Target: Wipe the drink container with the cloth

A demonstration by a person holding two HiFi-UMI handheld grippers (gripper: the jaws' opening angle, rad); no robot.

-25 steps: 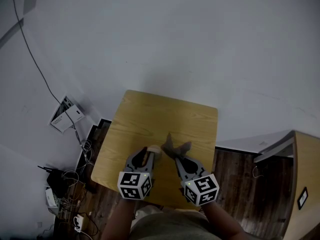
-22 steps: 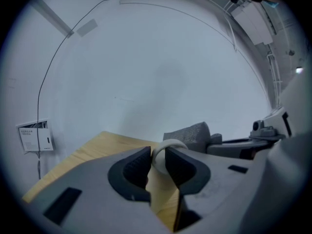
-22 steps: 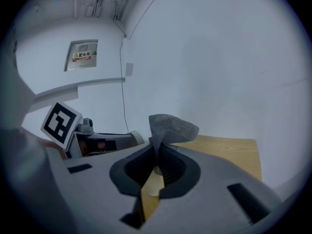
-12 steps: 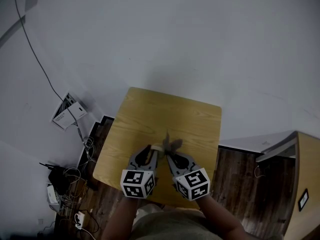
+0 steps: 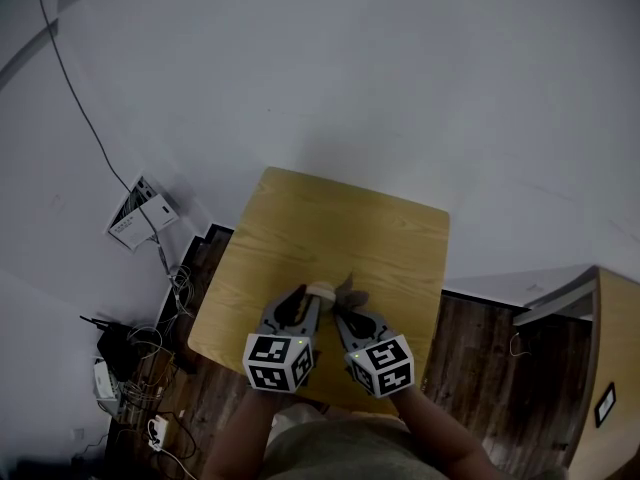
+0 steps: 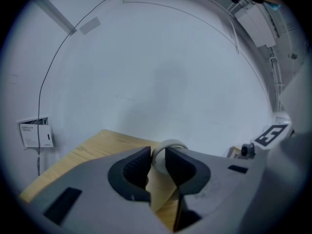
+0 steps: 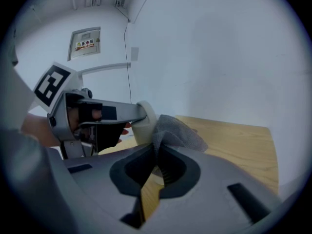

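A pale cream cup [image 5: 321, 290] hangs just above the wooden table [image 5: 300, 230], and my left gripper [image 5: 309, 303] is shut on it. In the left gripper view the cup's rim [image 6: 168, 145] sticks up between the dark pads. My right gripper [image 5: 343, 311] is shut on a grey cloth [image 5: 347, 294], which bunches out past its fingertips. In the right gripper view the cloth [image 7: 174, 130] presses against the side of the cup [image 7: 144, 123], with the left gripper's fingers [image 7: 114, 112] reaching in from the left.
The small table stands against a white wall [image 5: 380, 88]. Its near edge [image 5: 230, 363] is right under my grippers, with dark wood floor [image 5: 480, 368] around it. A cable [image 5: 90, 128], a paper notice [image 5: 140, 218] and a tangle of wires [image 5: 130, 368] lie to the left. A wooden cabinet [image 5: 612, 368] stands far right.
My right gripper has moved left and down with the cloth, bringing it from beside the cup up against it. The left gripper has held the cup still.
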